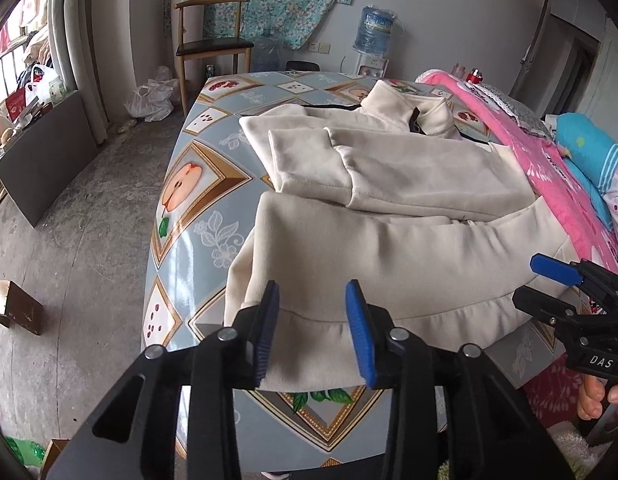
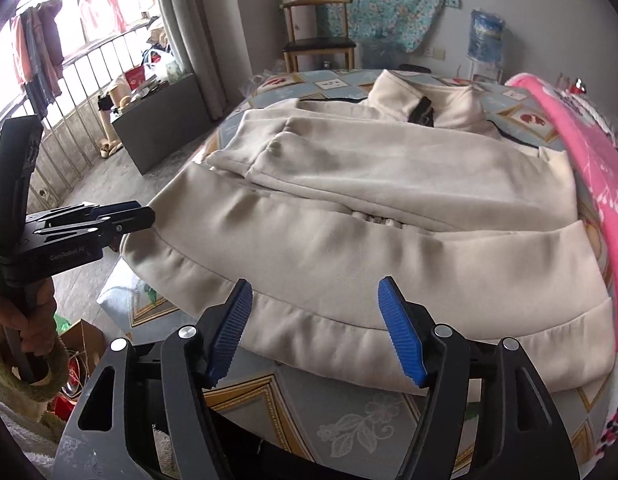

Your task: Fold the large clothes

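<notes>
Blue-padded left gripper at the bottom of its frame stands parted over the hem of the cream jacket, pads clear of the cloth. Right gripper likewise gapes wide, released, above the near hem. Sleeves lie folded across the jacket on the patterned table, whose left edge meets bare concrete floor. Beyond, a wooden chair and a water jug.
</notes>
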`<move>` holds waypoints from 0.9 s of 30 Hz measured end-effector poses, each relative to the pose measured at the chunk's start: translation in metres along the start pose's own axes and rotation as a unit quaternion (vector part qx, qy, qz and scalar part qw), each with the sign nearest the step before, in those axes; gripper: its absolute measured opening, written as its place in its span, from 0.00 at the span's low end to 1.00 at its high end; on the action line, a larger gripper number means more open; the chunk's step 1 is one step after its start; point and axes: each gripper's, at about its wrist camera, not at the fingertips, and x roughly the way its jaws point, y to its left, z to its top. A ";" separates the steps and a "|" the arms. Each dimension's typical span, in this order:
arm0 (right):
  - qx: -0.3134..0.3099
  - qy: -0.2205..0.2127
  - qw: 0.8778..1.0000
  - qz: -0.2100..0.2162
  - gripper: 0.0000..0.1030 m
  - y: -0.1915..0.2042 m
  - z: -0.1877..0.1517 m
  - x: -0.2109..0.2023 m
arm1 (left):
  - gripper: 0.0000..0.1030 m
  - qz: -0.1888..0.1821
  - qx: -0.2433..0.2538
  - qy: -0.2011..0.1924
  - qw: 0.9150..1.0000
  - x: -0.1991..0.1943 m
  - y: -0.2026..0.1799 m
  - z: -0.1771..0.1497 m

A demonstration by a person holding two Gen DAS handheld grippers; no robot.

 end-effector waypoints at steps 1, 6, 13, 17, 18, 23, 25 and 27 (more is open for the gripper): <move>0.010 0.000 1.000 0.000 0.62 -0.008 0.001 0.001 | 0.38 -0.001 0.001 -0.001 1.000 0.003 -0.002 0.001; 0.048 -0.004 0.999 0.001 0.62 -0.035 0.012 0.007 | 0.52 0.011 0.027 0.013 1.000 0.024 -0.024 0.009; 0.058 0.035 0.998 0.008 0.44 -0.041 0.028 0.049 | 0.67 0.030 0.089 0.009 0.996 0.057 -0.059 0.017; 0.035 0.040 0.998 -0.032 0.04 -0.039 0.027 0.063 | 0.67 0.043 0.107 0.016 0.993 0.071 -0.066 0.017; 0.038 0.035 0.998 -0.023 0.03 -0.041 0.028 0.061 | 0.67 0.041 0.108 0.013 0.993 0.072 -0.066 0.019; 0.051 -0.022 0.998 -0.014 0.02 -0.043 0.036 0.040 | 0.67 0.040 0.111 -0.002 0.993 0.072 -0.067 0.025; 0.043 -0.029 0.998 -0.020 0.02 -0.039 0.038 0.043 | 0.67 0.052 0.120 -0.001 0.991 0.076 -0.069 0.026; 0.045 -0.030 0.998 -0.020 0.02 -0.041 0.040 0.047 | 0.67 0.056 0.122 -0.002 0.991 0.078 -0.069 0.027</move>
